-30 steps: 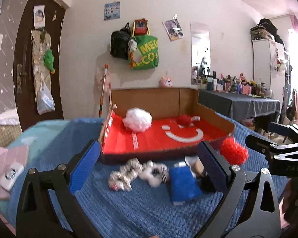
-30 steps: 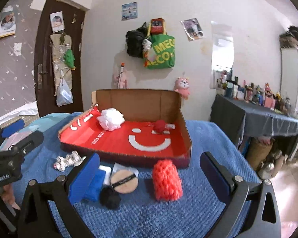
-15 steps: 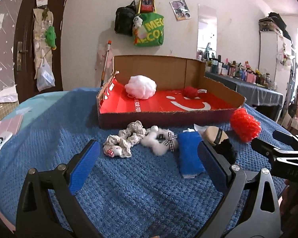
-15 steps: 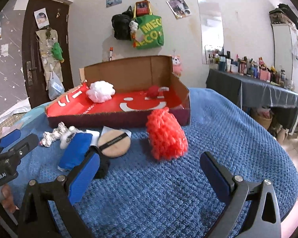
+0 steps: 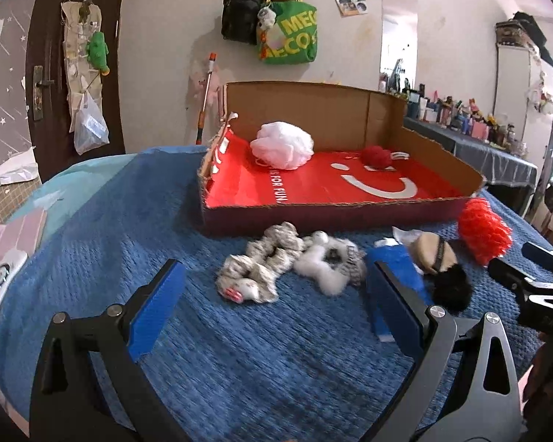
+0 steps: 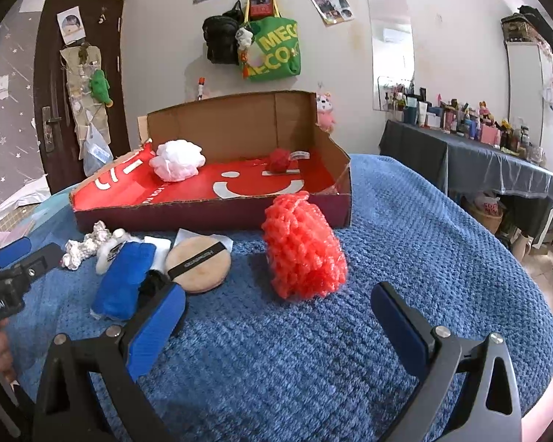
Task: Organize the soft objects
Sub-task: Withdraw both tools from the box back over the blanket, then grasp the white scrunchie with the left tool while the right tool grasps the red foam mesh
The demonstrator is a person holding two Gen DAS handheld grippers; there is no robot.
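A cardboard box with a red floor holds a white mesh puff and a small red ball. In front of it on the blue blanket lie a patterned scrunchie, a white fluffy scrunchie, a blue cloth, a beige powder puff, a black pom and a red net sponge. My left gripper hovers open just short of the scrunchies. My right gripper is open just short of the red sponge.
The blue blanket covers a round surface that drops off at the right. A dark table crowded with bottles stands at the far right. A white device on a pink cloth lies at the left. Bags hang on the wall.
Both grippers have dropped lower and closer to the objects in front of the box, which now look larger. Both stay open and nothing has been taken hold of.
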